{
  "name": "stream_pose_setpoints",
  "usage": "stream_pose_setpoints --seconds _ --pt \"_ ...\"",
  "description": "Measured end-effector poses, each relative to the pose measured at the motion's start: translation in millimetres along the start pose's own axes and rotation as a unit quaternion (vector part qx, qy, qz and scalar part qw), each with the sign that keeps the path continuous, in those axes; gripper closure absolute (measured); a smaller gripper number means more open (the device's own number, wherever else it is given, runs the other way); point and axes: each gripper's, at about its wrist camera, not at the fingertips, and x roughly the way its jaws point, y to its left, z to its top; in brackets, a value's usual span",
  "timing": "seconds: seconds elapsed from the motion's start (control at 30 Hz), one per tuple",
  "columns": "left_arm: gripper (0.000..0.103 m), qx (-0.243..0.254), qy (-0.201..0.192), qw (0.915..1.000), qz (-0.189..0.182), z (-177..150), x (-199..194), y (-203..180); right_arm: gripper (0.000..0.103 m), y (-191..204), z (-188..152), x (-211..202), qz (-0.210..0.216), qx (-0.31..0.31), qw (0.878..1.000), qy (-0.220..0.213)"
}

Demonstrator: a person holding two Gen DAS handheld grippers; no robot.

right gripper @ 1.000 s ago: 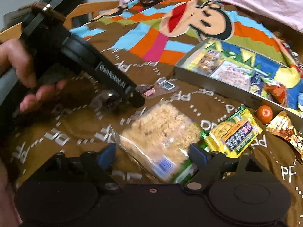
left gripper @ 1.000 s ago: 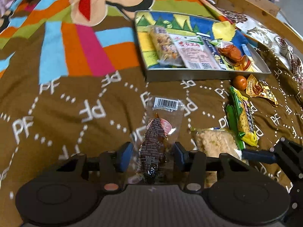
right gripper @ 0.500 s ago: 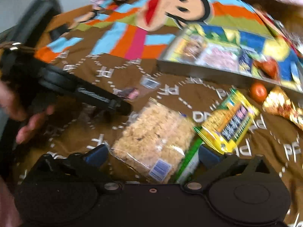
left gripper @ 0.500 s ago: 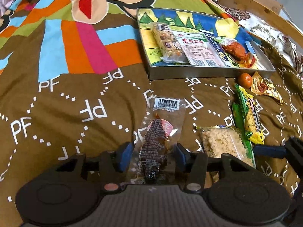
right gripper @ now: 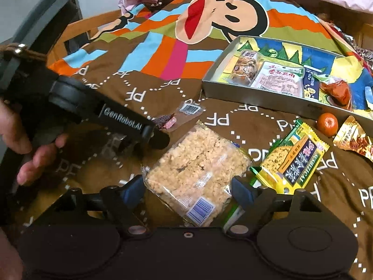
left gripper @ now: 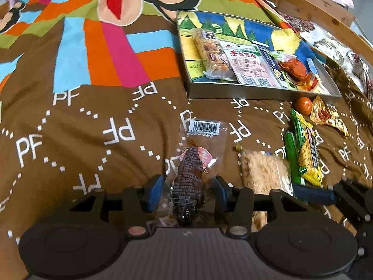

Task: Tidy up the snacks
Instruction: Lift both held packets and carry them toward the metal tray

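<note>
Left gripper [left gripper: 188,190]: jaws narrow, straddling dark snack packet [left gripper: 190,177]; pad contact unclear, packet's near end hidden under gripper body. Right gripper [right gripper: 187,190]: jaws wide, just closing inward, around rice cake pack [right gripper: 198,172]; grip not confirmed. Yellow-green packet [right gripper: 295,164], "SUSHIZICAI", beside right pad. Orange [right gripper: 327,124] and gold wrapper [right gripper: 355,140] near metal tray [right gripper: 256,98] holding snacks. Blanket [left gripper: 93,140] printed "PF". Hand [right gripper: 35,154] partly cut off.
</note>
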Motion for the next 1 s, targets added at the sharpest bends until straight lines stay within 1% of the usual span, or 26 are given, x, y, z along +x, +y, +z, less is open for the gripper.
stream_pose_setpoints --seconds 0.13,0.2,0.3,0.33,0.37,0.5,0.53,0.57,0.6,0.63,0.73,0.8,0.9,1.0 --pt "0.052 -0.021 0.01 0.9997 -0.002 0 -7 1 0.021 7 -5 -13 0.022 -0.037 0.999 0.023" --pt "0.052 -0.03 0.015 0.9994 -0.004 -2 -10 1 0.019 9 -6 -16 0.026 -0.038 0.999 0.027" --pt "0.052 -0.04 0.023 0.9989 0.0 -3 -14 1 0.013 4 -3 -10 0.031 0.004 0.999 0.038" --pt "0.052 -0.042 0.023 0.9988 0.002 -4 -16 1 0.008 2 -1 -9 0.039 0.022 0.998 0.039" --pt "0.052 -0.043 0.024 0.9988 0.003 -4 -17 1 0.006 0 0 -7 0.044 0.04 0.997 0.04" --pt "0.052 -0.049 0.031 0.9983 0.011 -4 -17 0 0.005 -10 5 -4 0.047 0.105 0.993 0.035" --pt "0.052 -0.051 0.031 0.9981 0.012 -4 -18 0 0.009 -10 5 -2 0.038 0.113 0.992 0.034" --pt "0.052 -0.054 0.031 0.998 0.013 -3 -18 0 0.015 -8 5 -1 0.027 0.111 0.993 0.033" --pt "0.052 -0.056 0.031 0.9979 0.015 -3 -18 0 0.021 -5 5 -1 0.008 0.102 0.994 0.031" --pt "0.052 -0.056 0.031 0.9978 0.017 -3 -18 0 0.026 -3 4 -1 -0.001 0.094 0.995 0.03" --pt "0.052 -0.056 0.03 0.9977 0.023 -3 -21 -3 0.027 -1 1 -5 -0.005 0.083 0.996 0.023" --pt "0.052 -0.055 0.03 0.9977 0.026 -4 -23 -4 0.027 2 -2 -10 -0.01 0.064 0.998 0.018" --pt "0.052 -0.054 0.021 0.9978 0.032 -4 -31 -9 0.027 14 -6 -20 -0.028 0.008 1.0 0.005" --pt "0.052 -0.054 0.011 0.9978 0.038 -5 -40 -14 0.028 30 -10 -32 -0.053 -0.061 0.997 -0.02"
